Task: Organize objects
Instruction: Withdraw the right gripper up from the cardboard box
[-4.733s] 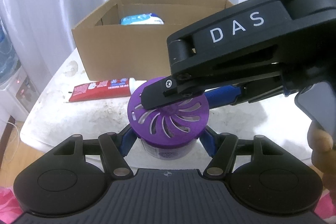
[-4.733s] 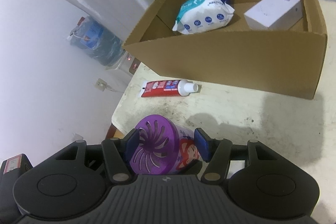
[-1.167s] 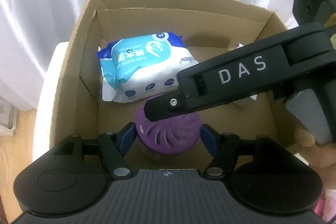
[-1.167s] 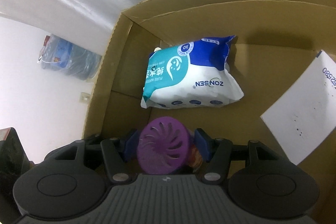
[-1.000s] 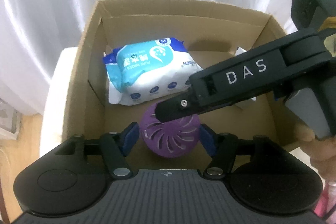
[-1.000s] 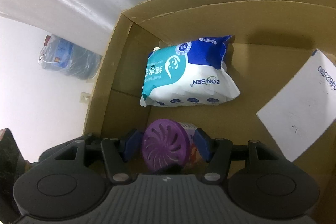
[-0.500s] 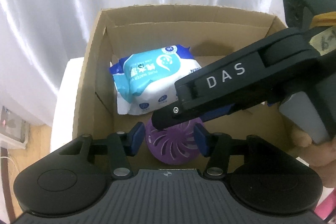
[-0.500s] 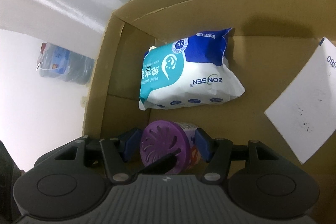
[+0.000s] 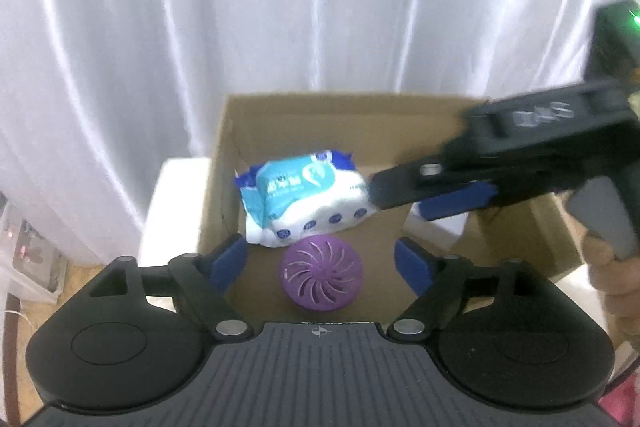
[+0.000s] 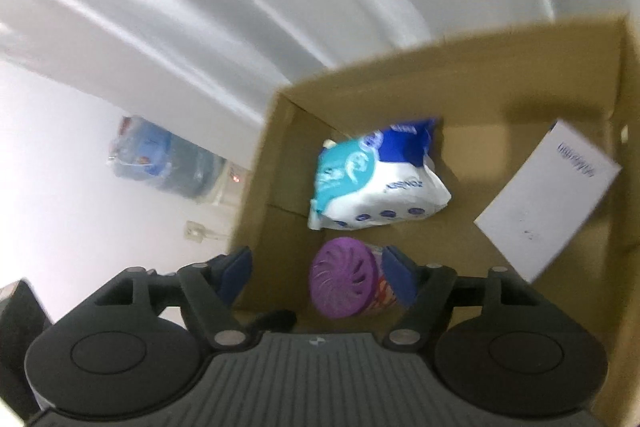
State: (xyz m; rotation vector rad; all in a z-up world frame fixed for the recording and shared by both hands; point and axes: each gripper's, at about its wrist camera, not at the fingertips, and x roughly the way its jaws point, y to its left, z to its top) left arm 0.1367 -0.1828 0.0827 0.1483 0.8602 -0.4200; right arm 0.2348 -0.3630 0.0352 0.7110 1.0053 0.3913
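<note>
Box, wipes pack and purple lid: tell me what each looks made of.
Box: brown corrugated cardboard, matte, with folded flaps and raw edges. Wipes pack: soft plastic film, glossy, printed, crinkled at its ends. Purple lid: probably moulded hard plastic, with curved vent slots.

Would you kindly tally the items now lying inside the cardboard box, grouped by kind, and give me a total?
Inside the cardboard box:
Purple-lidded air freshener jar: 1
Pack of wet wipes: 1
White carton: 1
Total: 3
</note>
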